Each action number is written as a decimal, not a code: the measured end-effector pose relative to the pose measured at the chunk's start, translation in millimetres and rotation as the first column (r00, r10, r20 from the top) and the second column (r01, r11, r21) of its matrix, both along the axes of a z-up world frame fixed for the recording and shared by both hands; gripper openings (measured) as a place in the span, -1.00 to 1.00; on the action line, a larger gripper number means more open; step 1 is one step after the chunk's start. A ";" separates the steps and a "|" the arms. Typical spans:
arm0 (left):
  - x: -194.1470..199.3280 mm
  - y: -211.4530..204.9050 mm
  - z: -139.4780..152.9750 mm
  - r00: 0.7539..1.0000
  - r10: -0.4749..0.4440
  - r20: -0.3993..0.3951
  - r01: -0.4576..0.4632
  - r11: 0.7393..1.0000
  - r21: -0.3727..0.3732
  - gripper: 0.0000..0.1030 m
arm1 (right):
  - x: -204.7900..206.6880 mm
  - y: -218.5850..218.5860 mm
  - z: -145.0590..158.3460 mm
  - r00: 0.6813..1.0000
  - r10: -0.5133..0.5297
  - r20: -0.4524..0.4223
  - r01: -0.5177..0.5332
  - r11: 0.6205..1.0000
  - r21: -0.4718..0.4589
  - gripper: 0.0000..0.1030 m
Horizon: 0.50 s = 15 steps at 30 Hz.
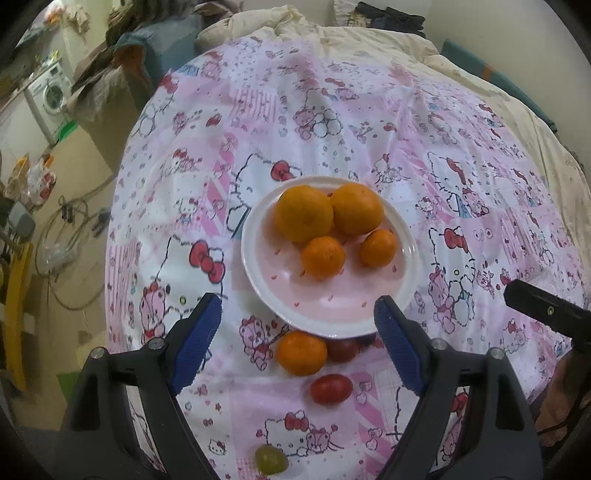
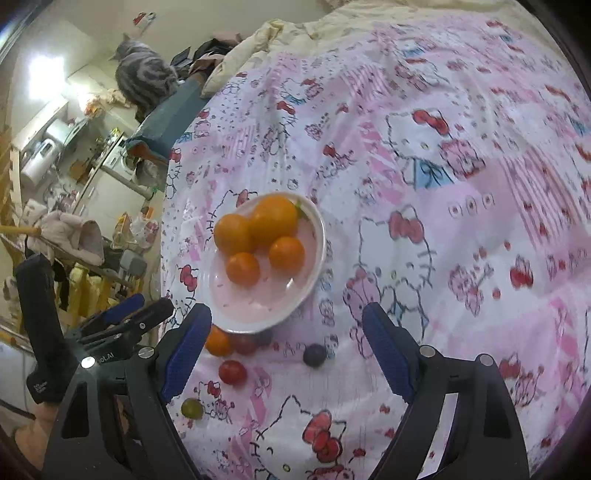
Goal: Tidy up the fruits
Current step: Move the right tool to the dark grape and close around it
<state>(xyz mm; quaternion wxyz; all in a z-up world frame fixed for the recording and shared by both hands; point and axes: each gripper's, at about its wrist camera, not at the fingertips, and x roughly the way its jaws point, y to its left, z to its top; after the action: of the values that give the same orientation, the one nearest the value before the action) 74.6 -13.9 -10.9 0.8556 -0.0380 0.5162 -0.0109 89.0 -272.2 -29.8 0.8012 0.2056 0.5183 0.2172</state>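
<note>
A pink plate [image 1: 332, 317] [image 2: 255, 317] on the patterned cloth holds several oranges [image 1: 303, 213] [image 2: 273, 220]. One loose orange [image 1: 302, 352] [image 2: 218, 341] lies on the cloth just in front of the plate. Beside it lie a dark red fruit [image 1: 341, 349], a red tomato [image 1: 330, 388] [image 2: 232, 372], a green grape [image 1: 271, 459] [image 2: 192, 408] and a purple grape [image 2: 314, 355]. My left gripper [image 1: 297, 345] is open above the loose orange, empty. My right gripper [image 2: 284, 350] is open and empty over the loose fruits.
The cloth [image 1: 461, 155] covers a bed with a cream duvet [image 1: 369, 33] at the back. A cat [image 2: 144, 79] sits at the bed's far left corner. The left bed edge drops to a cluttered floor with cables [image 1: 70, 236] and a washing machine [image 1: 50, 96].
</note>
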 end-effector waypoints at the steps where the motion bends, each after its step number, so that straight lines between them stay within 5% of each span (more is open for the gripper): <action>1: -1.8 2.1 -0.6 1.000 0.008 -0.004 -0.008 1.000 -0.009 0.60 | -2.2 -2.0 -2.5 1.000 -0.007 -0.013 0.007 1.000 0.010 0.67; 15: -7.5 40.5 -9.1 0.986 0.162 -0.045 -0.166 0.980 -0.113 0.60 | 6.3 2.8 -50.9 0.982 -0.041 -0.184 0.045 0.999 0.016 0.67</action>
<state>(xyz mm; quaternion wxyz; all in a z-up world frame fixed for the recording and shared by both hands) 67.1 26.6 -20.0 0.8406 -0.1303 0.5249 0.0303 95.3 -269.4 -80.7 0.7524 0.2440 0.5830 0.1854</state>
